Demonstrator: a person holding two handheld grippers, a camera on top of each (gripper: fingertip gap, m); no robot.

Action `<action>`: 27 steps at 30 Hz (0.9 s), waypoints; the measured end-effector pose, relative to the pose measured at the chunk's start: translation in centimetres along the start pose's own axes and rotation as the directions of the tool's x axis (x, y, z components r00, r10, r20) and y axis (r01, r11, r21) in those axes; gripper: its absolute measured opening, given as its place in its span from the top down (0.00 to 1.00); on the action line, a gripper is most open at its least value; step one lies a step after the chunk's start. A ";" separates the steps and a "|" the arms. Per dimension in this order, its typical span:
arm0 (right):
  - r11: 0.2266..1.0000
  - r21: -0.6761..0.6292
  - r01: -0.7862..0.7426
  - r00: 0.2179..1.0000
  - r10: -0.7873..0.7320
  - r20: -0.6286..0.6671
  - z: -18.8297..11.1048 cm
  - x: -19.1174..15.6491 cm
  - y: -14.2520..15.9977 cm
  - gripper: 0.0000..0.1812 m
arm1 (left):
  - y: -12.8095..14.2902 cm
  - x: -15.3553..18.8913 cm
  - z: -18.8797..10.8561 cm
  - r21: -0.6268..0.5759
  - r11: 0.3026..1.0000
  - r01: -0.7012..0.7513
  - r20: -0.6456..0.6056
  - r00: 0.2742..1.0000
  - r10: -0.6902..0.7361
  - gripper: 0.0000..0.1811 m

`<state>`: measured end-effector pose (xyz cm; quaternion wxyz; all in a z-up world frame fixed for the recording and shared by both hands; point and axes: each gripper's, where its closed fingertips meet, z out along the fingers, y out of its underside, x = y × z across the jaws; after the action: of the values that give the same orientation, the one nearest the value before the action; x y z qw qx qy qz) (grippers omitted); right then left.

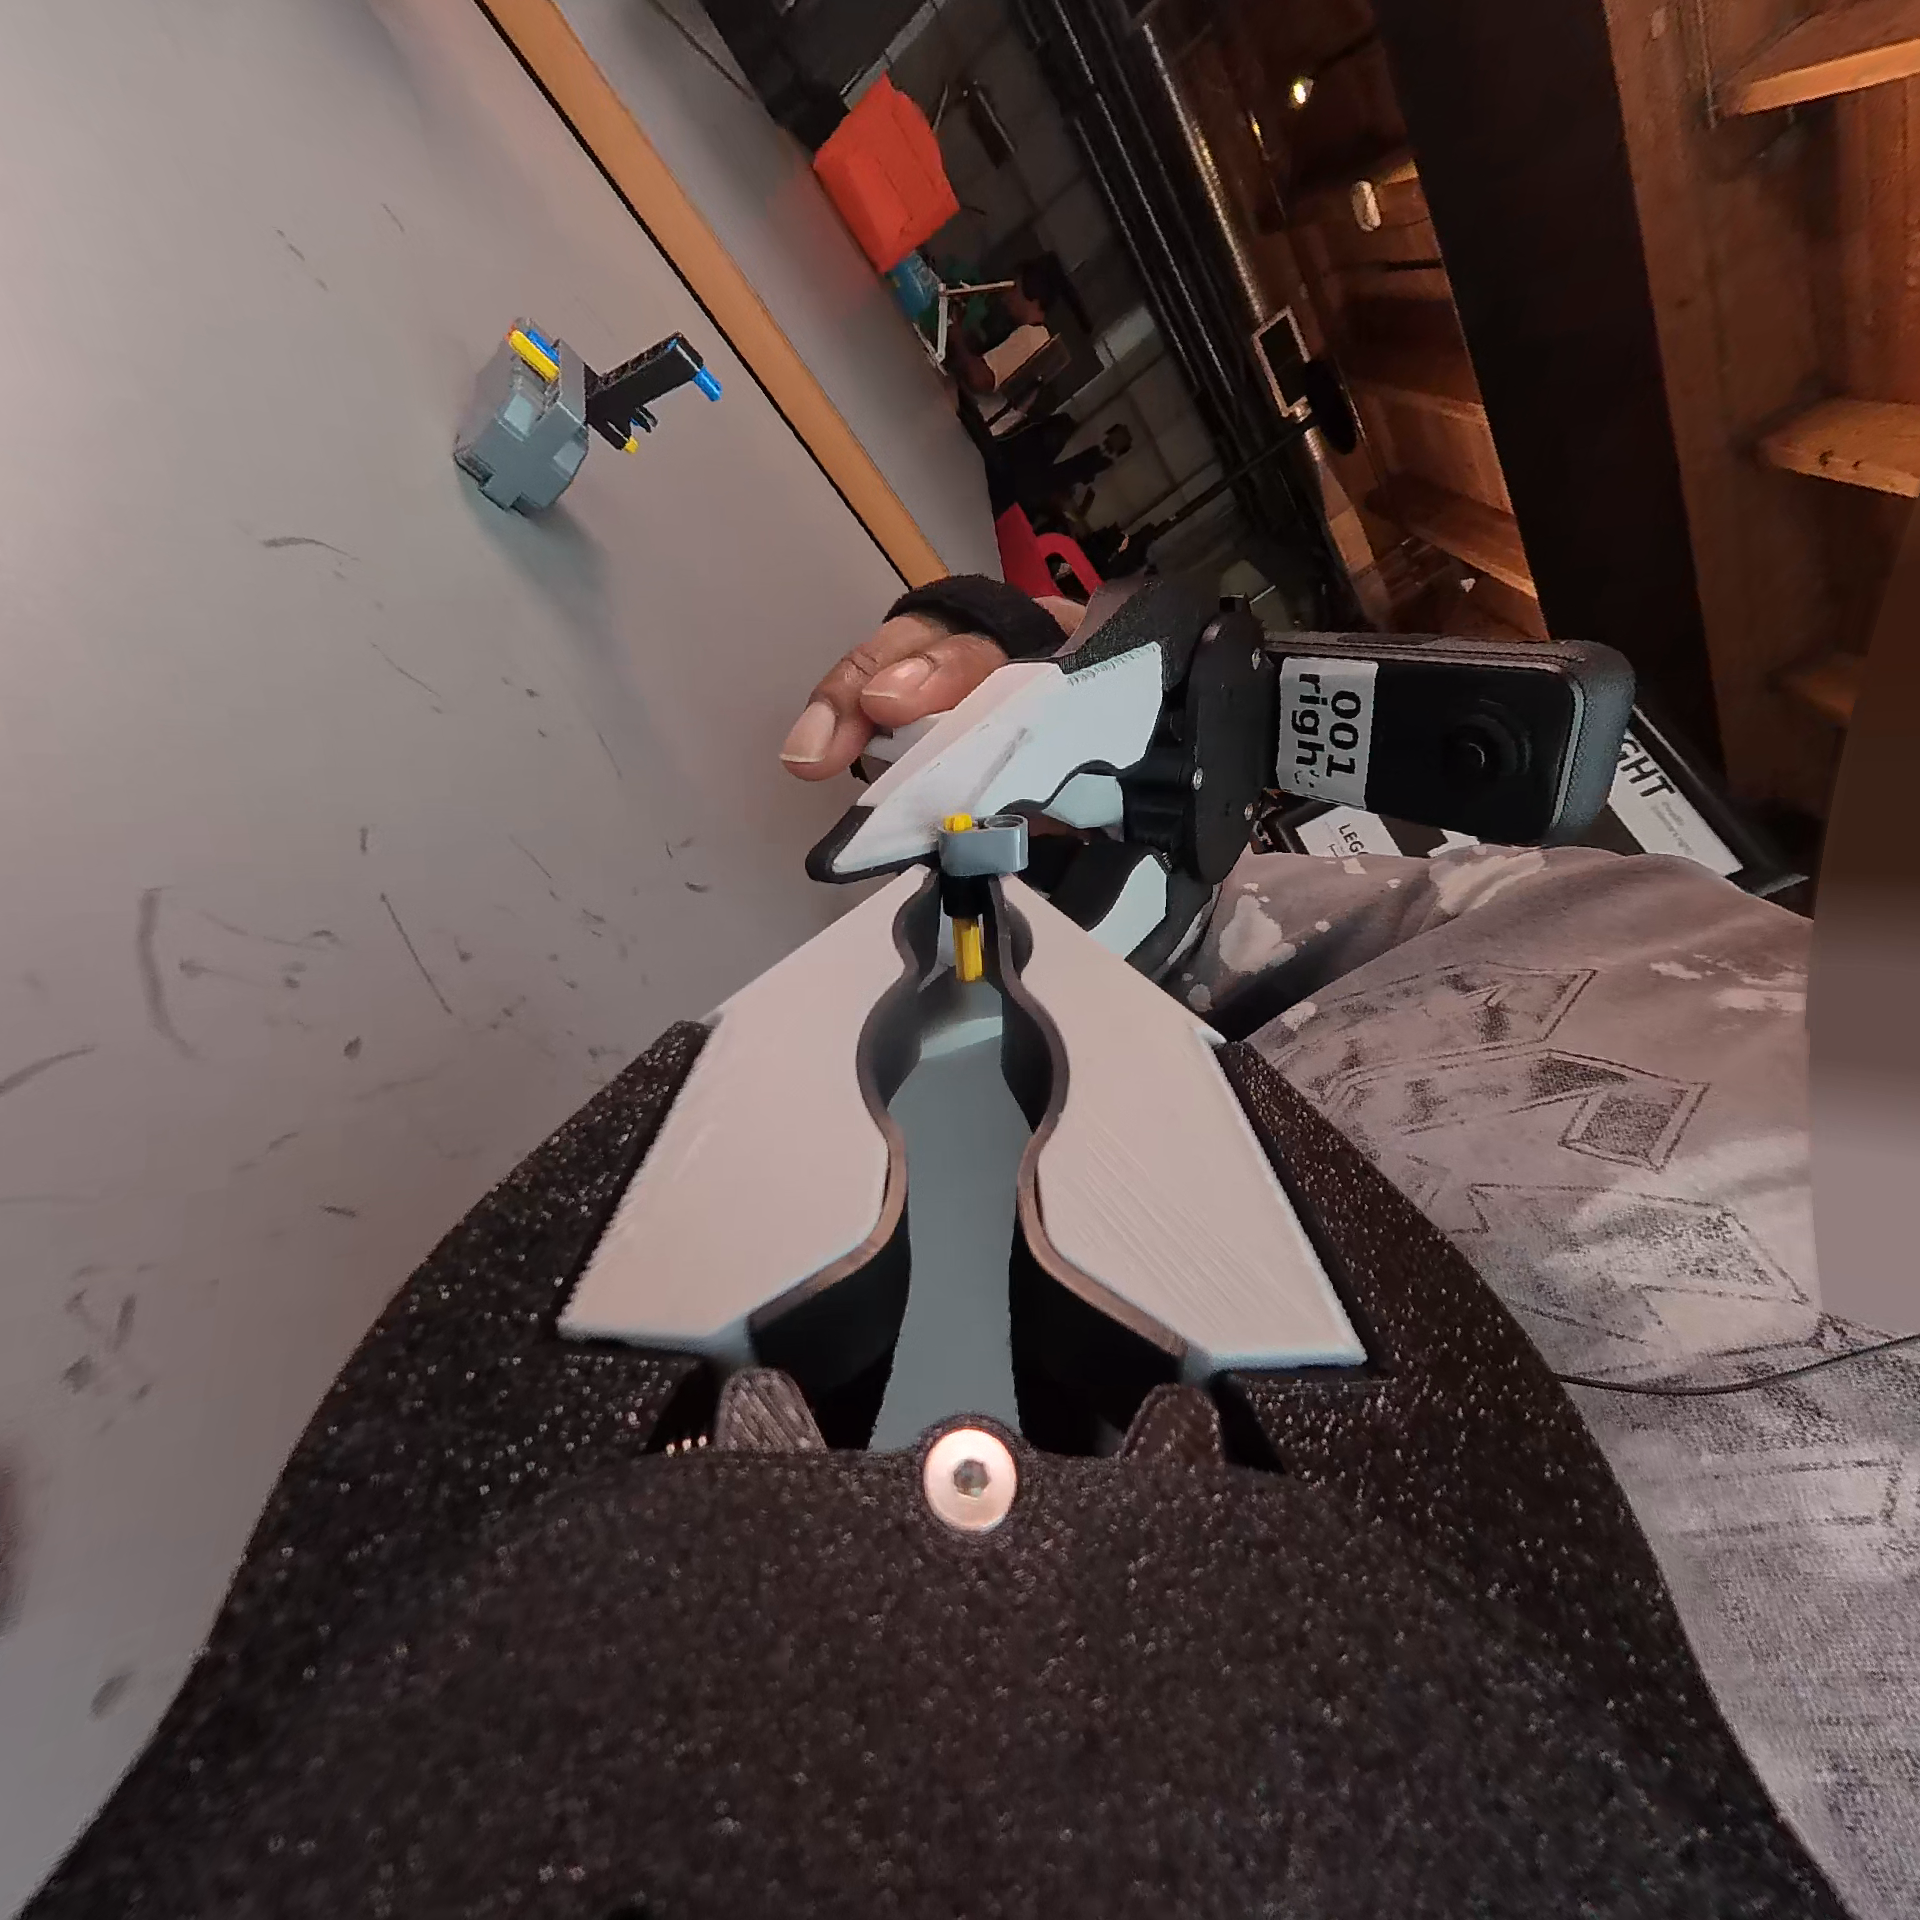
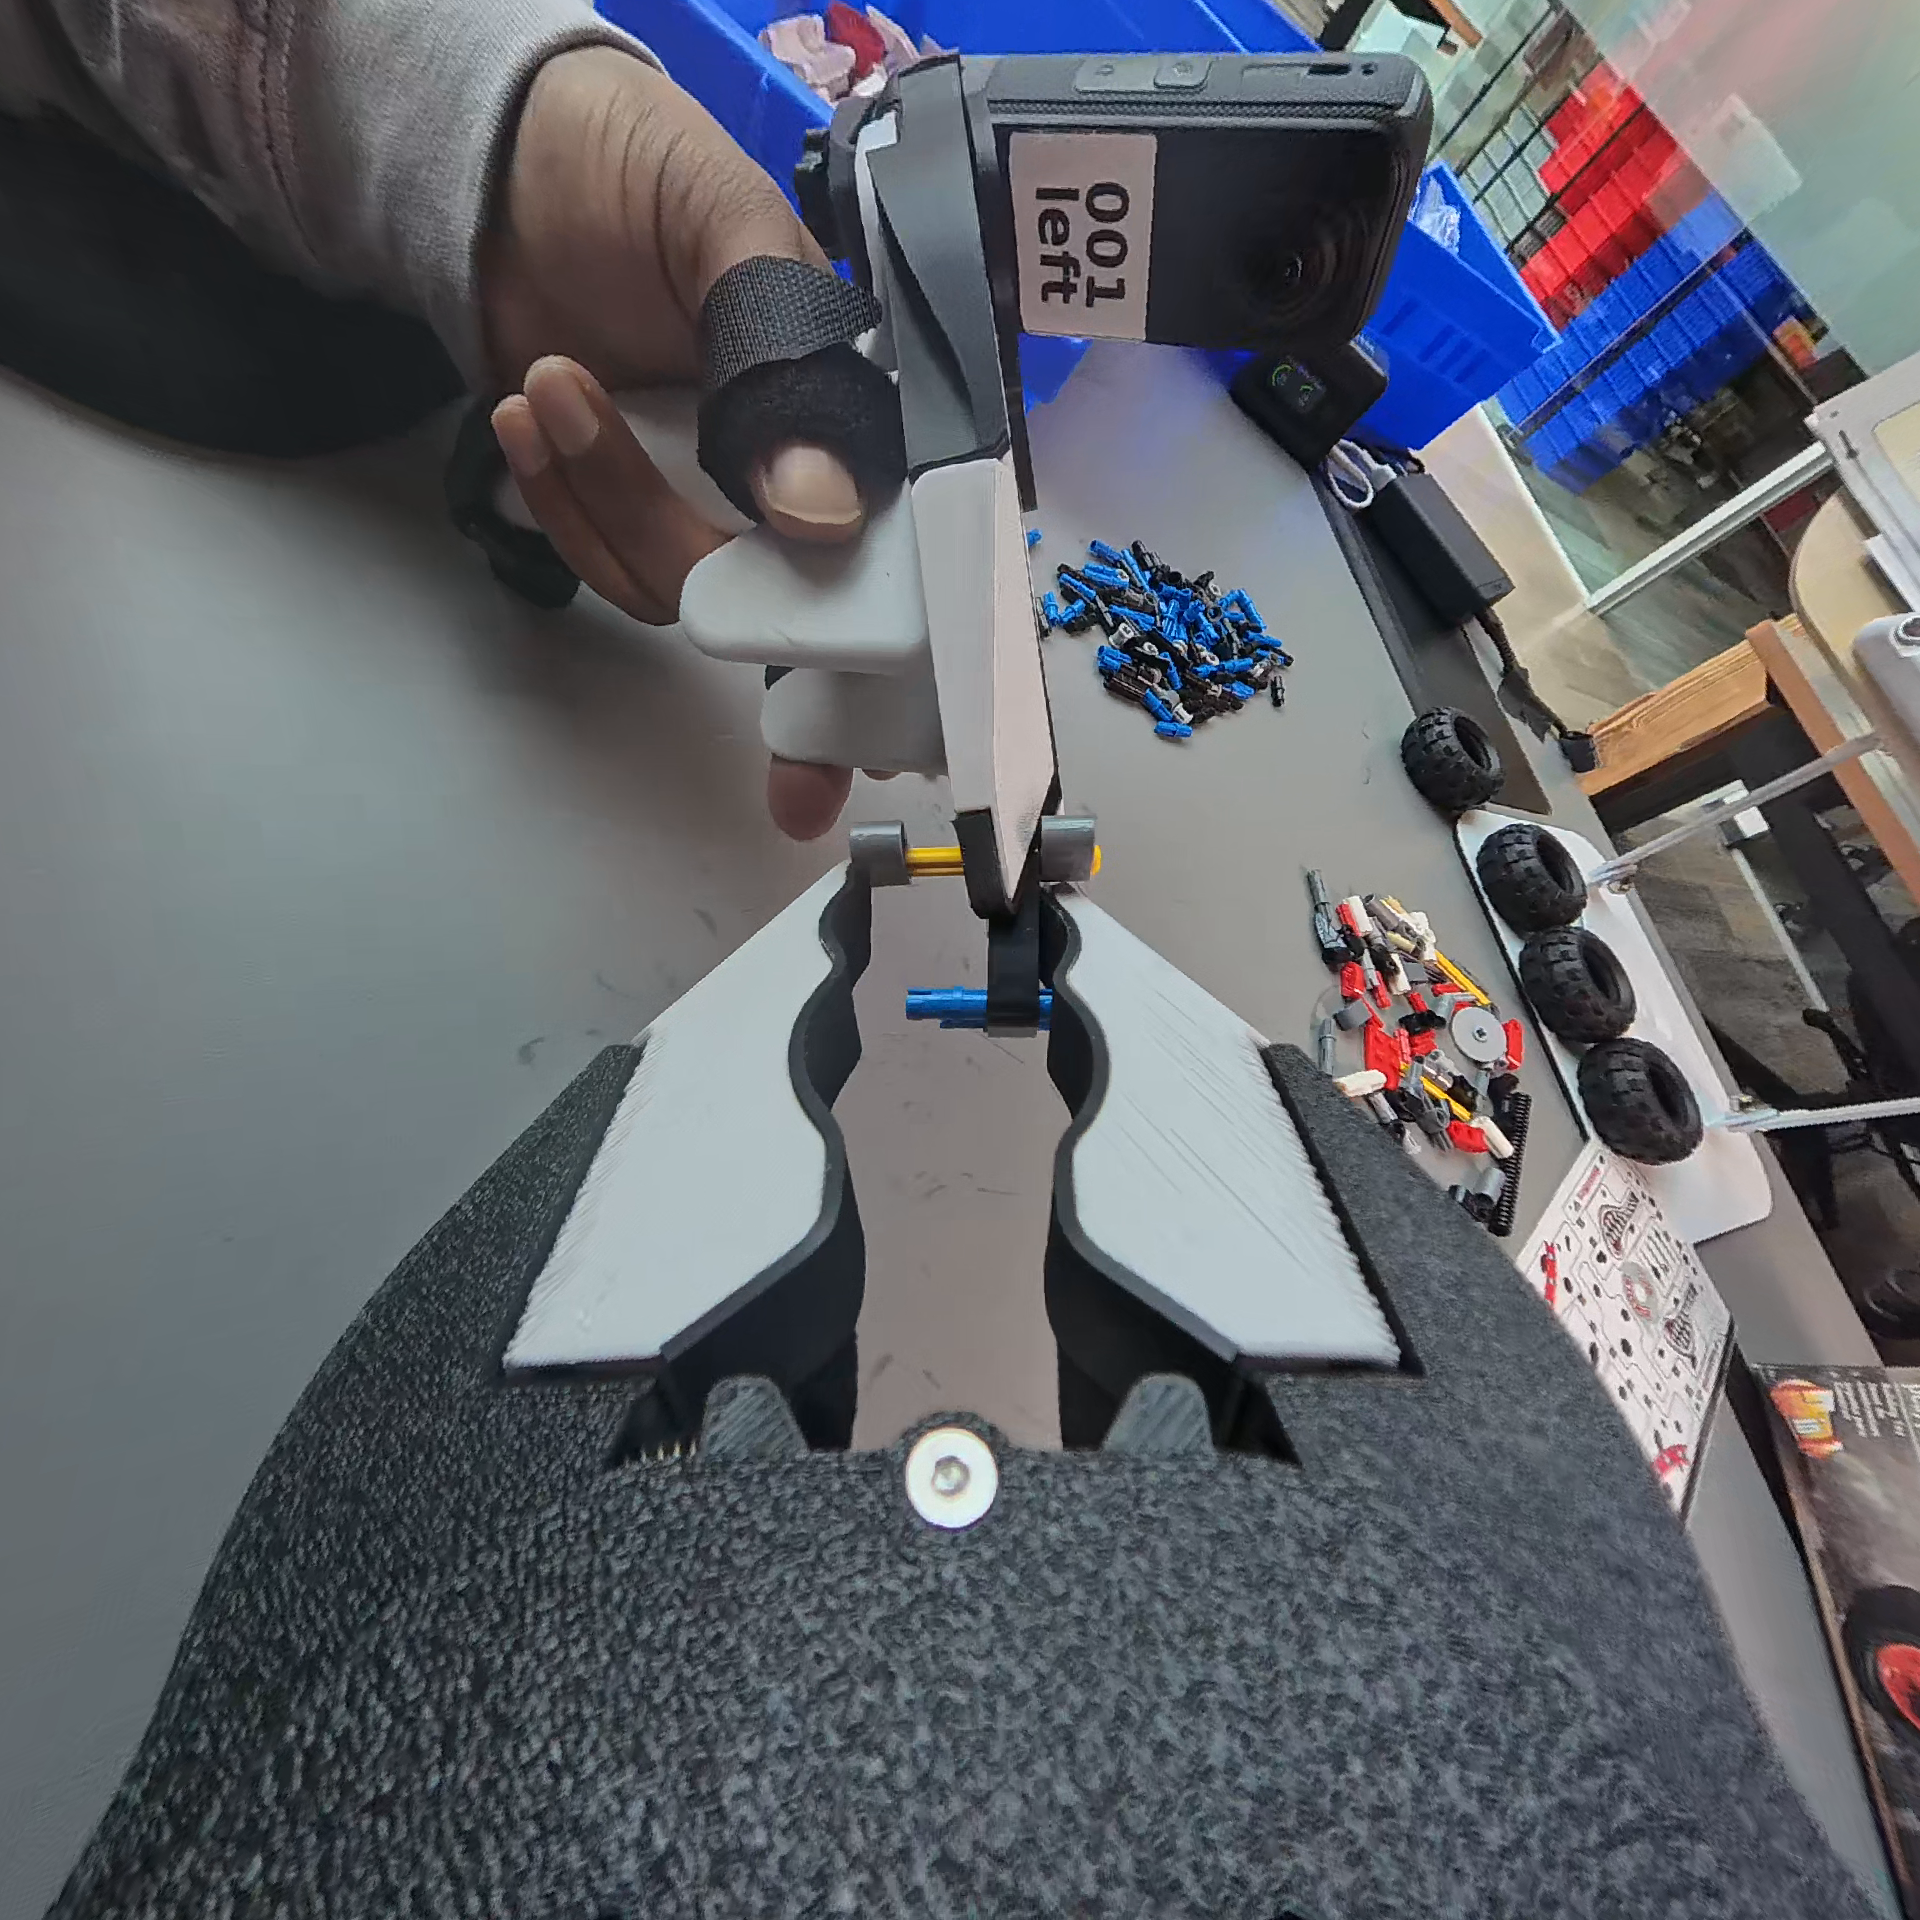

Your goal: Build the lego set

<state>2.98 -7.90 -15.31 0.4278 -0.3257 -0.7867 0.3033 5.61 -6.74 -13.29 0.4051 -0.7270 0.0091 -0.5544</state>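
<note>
My left gripper (image 1: 961, 896) is shut on a small Lego assembly (image 1: 968, 883): a yellow axle (image 2: 933, 858) with a grey bush (image 2: 879, 854) at each end and a hanging black liftarm (image 2: 1013, 971) that carries a blue pin (image 2: 951, 1006). It is held in the air above the grey table (image 2: 312, 935). My right gripper (image 2: 951, 896) stands partly open around the assembly. One fingertip is at the left bush and the other is against the liftarm. It also shows in the left wrist view (image 1: 894, 831), just beyond the axle.
A partly built grey block (image 1: 525, 421) with blue and yellow pins stands on the table near its wooden edge (image 1: 727, 281). On the right lie a pile of blue and black pins (image 2: 1174, 644), mixed parts (image 2: 1418, 1039), several tyres (image 2: 1532, 878), a sticker sheet (image 2: 1631, 1288) and blue bins (image 2: 1455, 312). My two grippers' fingertips are within a few centimetres of each other. From either gripper's tips it is about 20 cm to the partly built grey block (image 1: 525, 421).
</note>
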 end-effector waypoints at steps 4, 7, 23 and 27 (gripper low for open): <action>1.000 0.005 0.028 0.998 -0.028 -0.055 0.0 0.6 0.3 0.86 | -0.2 -0.2 -0.1 0.012 0.999 0.038 -0.016 0.999 -0.037 0.96; 1.000 0.029 0.007 0.998 -0.006 -0.059 -0.3 1.0 0.2 0.75 | -1.0 -0.6 -0.5 0.065 0.995 0.072 -0.021 0.997 -0.071 0.97; 0.979 0.134 -0.153 0.974 0.172 -0.146 -0.3 2.9 -1.0 0.73 | -2.4 0.0 -1.0 0.174 0.967 0.186 -0.126 0.978 -0.165 0.97; 0.983 0.134 -0.126 0.979 0.145 -0.145 -0.3 2.7 -0.9 0.74 | -2.3 -0.1 -0.9 0.167 0.967 0.193 -0.124 0.977 -0.174 0.97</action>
<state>1.82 -6.30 -13.16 0.4849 -0.3741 -0.7069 0.3539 3.86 -5.70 -11.97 0.4143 -0.6544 -0.0862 -0.6267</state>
